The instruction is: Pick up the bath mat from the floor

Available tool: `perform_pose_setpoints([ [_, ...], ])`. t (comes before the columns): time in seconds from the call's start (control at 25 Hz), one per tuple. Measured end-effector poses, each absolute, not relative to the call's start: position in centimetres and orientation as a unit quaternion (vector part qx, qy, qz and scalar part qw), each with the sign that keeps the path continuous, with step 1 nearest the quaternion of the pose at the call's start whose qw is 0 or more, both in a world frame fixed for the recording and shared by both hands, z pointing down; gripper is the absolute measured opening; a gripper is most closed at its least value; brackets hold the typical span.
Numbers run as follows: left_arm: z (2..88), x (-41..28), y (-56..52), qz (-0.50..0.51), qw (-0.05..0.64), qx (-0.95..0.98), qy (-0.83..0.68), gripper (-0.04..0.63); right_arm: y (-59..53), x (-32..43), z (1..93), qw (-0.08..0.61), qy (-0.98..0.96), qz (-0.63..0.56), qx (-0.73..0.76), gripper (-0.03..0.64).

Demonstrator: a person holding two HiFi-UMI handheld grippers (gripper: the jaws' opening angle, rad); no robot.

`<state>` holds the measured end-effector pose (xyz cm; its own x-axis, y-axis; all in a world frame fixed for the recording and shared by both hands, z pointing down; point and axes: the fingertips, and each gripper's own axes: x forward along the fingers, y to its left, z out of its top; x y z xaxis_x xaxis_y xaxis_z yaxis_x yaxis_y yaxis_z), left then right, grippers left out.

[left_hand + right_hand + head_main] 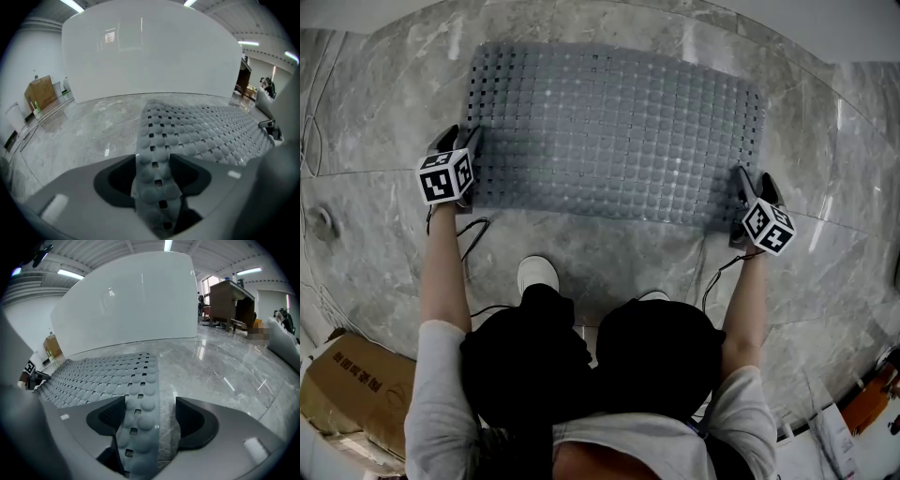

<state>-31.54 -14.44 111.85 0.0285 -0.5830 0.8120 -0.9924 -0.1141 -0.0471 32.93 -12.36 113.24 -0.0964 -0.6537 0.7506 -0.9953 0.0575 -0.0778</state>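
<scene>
Both arms reach forward and down from the crouching person. The bare left forearm point(445, 272) and right forearm point(746, 300) run almost parallel, one to each short end of the mat. The left gripper point(460, 142) sits at the near left corner and the right gripper point(754, 185) at the near right corner. Both point steeply down, marker cubes facing up.

The grey, studded, perforated bath mat point(619, 131) lies spread flat on the polished grey marble floor point(581, 253). It is a rectangular, flexible sheet with rows of round domes and small square holes.

In the left gripper view, the left gripper point(157, 169) has a raised strip of the mat's edge between its dark grey fingers point(117, 180). These fingers stand apart and released, with a dark gap beside the strip.

In the right gripper view, the right gripper point(150, 414) is likewise released. The mat's edge lies against one of the fingers point(194, 420), with bare floor showing beside the other.

A brown cardboard box point(356, 384) stands near the left elbow.
</scene>
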Motion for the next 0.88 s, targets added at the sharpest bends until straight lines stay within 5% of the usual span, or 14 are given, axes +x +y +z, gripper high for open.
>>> perform_pose_setpoints([
  [0.88,111.6,-30.5,-14.4,0.383,0.279,0.647,-0.598,0.138,-12.7,29.4,112.9,0.281,-0.691,0.32,0.584,0.076],
])
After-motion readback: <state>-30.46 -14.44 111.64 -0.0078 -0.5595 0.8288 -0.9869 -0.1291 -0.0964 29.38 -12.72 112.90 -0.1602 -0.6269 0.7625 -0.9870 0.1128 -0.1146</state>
